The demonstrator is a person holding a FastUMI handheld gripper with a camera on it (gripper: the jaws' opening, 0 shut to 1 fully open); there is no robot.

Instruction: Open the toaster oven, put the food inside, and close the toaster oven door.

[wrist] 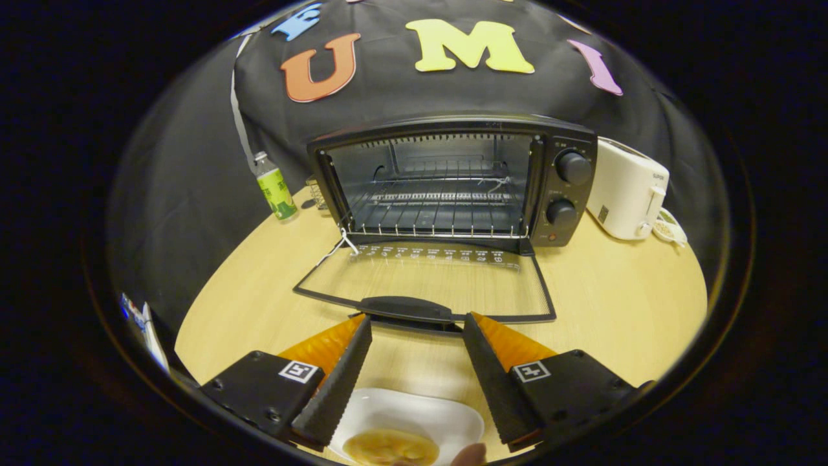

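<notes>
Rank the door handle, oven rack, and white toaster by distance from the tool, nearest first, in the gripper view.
Tool is open.
1. Door handle, just ahead of the fingertips.
2. Oven rack, inside the open oven beyond the door.
3. White toaster, right of the oven.

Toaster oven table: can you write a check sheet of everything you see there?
Surface: wooden table, round-looking, bare spots tidy.
Job's things: toaster oven open, door folded flat onto the table, rack inside bare; white dish holding yellowish food sits below the claw's fingers.
Clutter: green-labelled bottle left of the oven; white toaster on its right.
Claw: claw open, holding nothing, fingertips just short of the door handle.
Cables: white string at the door's left hinge.
Surroundings: black cloth wall behind.
</notes>
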